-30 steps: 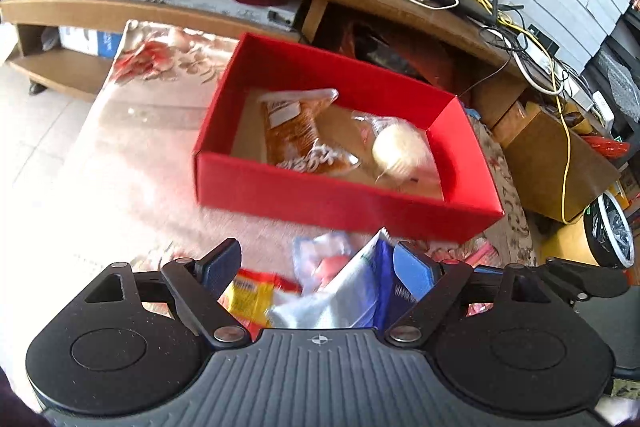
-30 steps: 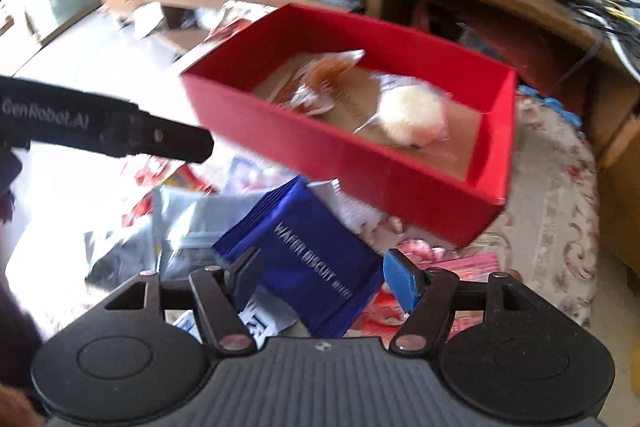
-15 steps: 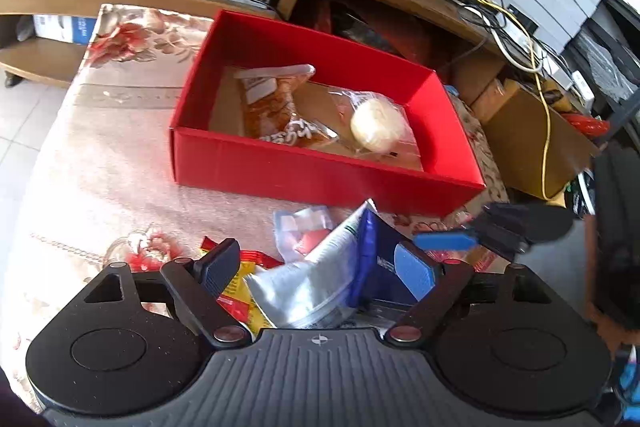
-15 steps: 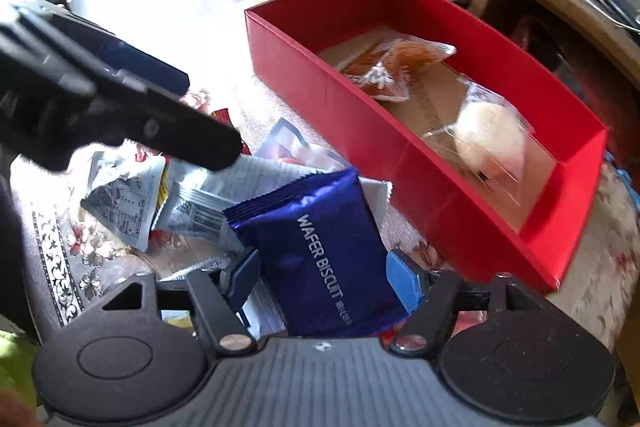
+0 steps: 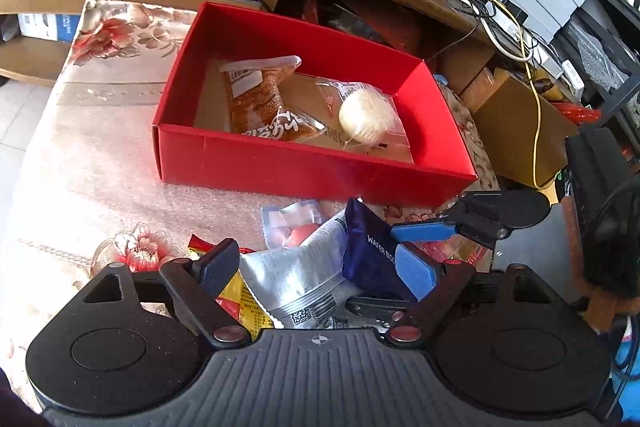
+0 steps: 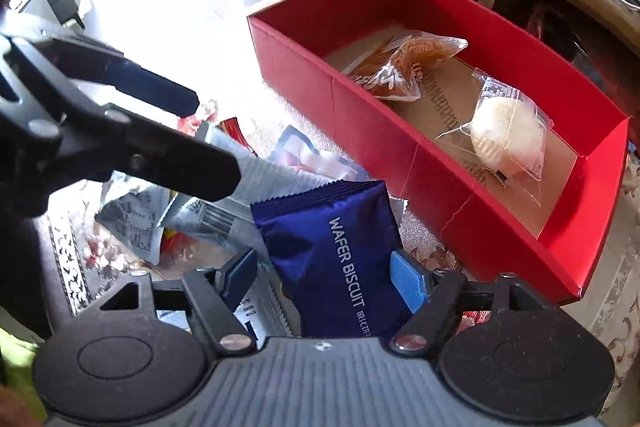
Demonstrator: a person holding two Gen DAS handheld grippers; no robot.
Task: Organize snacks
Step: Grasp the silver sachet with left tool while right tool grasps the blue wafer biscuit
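Floral cloth; glossy blue wafer-biscuit packet, white lettering.

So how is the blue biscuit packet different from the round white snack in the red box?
The blue wafer biscuit packet is dark, shiny and hides its contents; the round white snack sits in a clear wrapper, so it shows. The packet lies outside the red box on the snack pile, between the right gripper jaws; the white snack already lies inside. Both are sealed.

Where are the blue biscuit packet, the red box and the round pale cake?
blue biscuit packet (image 6: 332, 251), right wrist view, middle of its front.
red box (image 5: 304, 167), left wrist view, near outer wall.
round pale cake (image 5: 366, 115), left wrist view, centre of cake in clear wrapper.
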